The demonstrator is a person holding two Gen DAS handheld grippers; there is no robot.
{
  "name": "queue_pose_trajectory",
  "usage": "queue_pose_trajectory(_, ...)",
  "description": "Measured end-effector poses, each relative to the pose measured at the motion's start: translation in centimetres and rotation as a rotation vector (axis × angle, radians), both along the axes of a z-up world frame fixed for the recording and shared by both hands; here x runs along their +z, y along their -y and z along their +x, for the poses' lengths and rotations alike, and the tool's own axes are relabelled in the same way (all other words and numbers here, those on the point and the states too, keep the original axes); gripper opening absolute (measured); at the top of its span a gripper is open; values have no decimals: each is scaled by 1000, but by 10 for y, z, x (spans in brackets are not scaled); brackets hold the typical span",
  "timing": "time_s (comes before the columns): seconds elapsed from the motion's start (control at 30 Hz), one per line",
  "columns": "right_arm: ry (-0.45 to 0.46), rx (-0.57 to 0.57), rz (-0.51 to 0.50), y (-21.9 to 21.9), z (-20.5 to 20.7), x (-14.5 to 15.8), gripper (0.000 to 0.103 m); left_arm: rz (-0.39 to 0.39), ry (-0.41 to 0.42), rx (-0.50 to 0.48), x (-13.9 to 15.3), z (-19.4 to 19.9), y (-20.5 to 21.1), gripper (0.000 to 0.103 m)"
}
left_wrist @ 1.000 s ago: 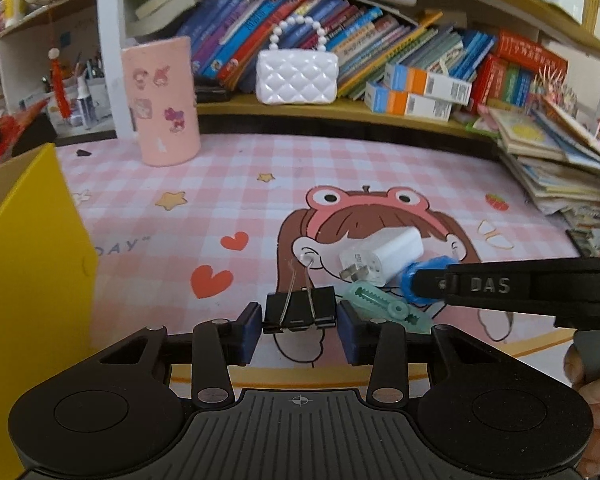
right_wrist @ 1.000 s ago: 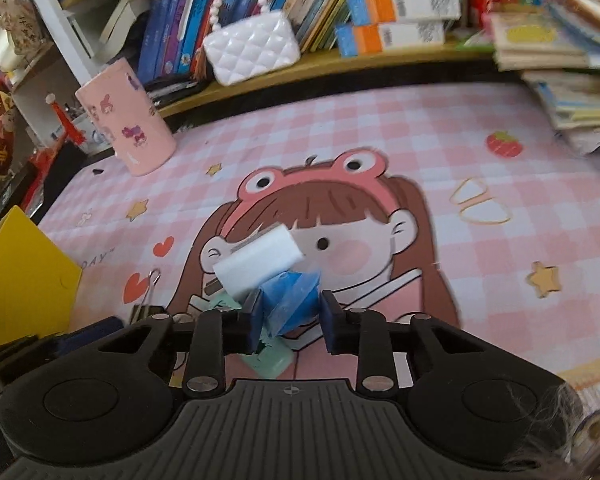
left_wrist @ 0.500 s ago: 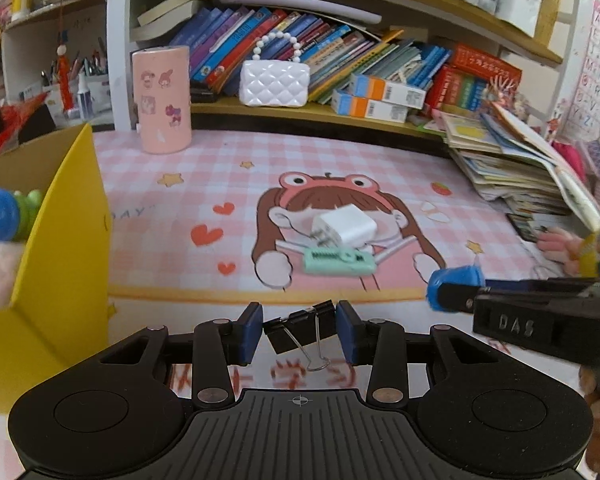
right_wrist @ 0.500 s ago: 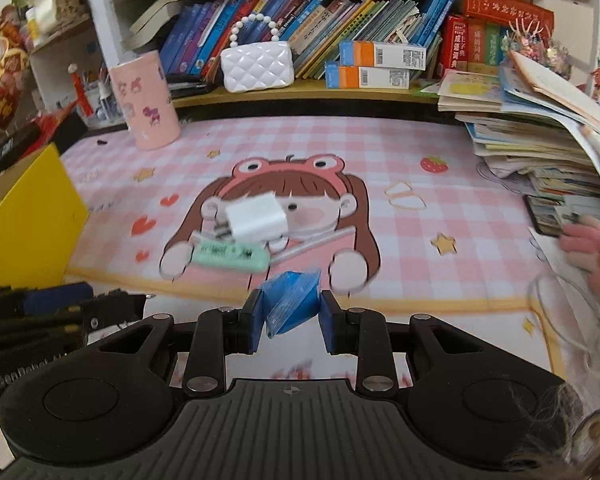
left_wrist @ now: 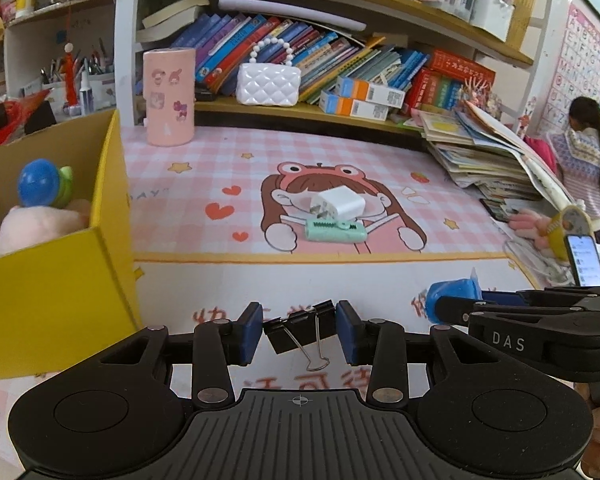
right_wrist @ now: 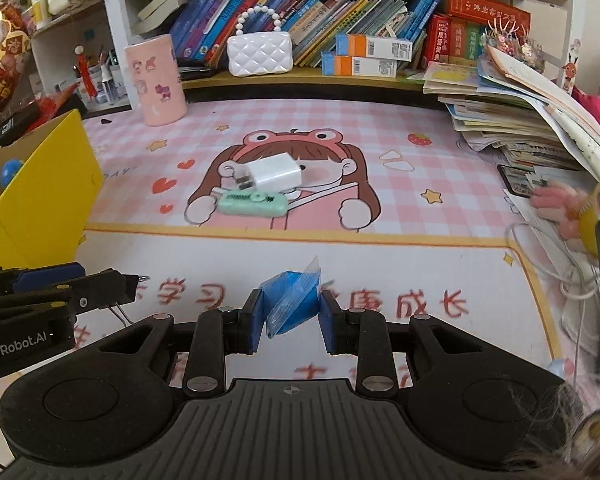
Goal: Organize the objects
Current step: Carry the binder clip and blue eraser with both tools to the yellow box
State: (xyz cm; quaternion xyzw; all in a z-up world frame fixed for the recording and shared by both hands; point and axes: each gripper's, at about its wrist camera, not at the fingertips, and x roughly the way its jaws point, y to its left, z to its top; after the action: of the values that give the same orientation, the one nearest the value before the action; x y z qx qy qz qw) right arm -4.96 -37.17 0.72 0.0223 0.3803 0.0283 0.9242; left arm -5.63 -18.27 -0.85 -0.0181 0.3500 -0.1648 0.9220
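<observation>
Taking the cartoon frog-hat girl printed on the pink checked desk mat (left_wrist: 440,148) as the landmark, the open yellow cardboard box (left_wrist: 112,200) stands far to her left at the mat's edge, with a pale pink plush toy (left_wrist: 40,224) and a blue-and-green round toy (left_wrist: 40,182) inside it. Behind her and to the left, a pink sticker-covered cylinder (left_wrist: 168,96) stands upright on the mat, and a white quilted mini handbag (left_wrist: 268,84) with a bead handle sits on the shelf straight behind her, in front of the leaning books. Lying on her face is a white plug charger (left_wrist: 338,206), and just below it, touching or nearly so, a mint-green stapler-like tool (left_wrist: 336,232) lies flat across her chest. In front of her, raised above the mat's white lettered band, the left gripper (left_wrist: 296,330) has its blue pads clamped on a black binder clip (left_wrist: 300,328), which sits tilted with its wire handles hanging down. To the right of it, also in front of her, the right gripper (right_wrist: 290,312) is closed on a crumpled blue plastic bag (right_wrist: 294,298). To her right a heap of books and papers (left_wrist: 484,148) slopes down onto the mat.
</observation>
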Motion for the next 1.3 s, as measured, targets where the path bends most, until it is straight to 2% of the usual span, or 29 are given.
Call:
queue_pose_trajectory(0.5, 35, 35, -34, -81, -62, 10, 27, -18, 19, 18, 9, -49, -81, 38)
queue_pose_trajectory(0.77, 29, 62, -19, -121, -86, 6, 26, -7, 16, 46, 7, -74, -122, 38)
queue_pose_trajectory(1.3, 69, 191, 5, -191, -107, 8, 27, 15, 62, 167, 15, -108, -188, 38)
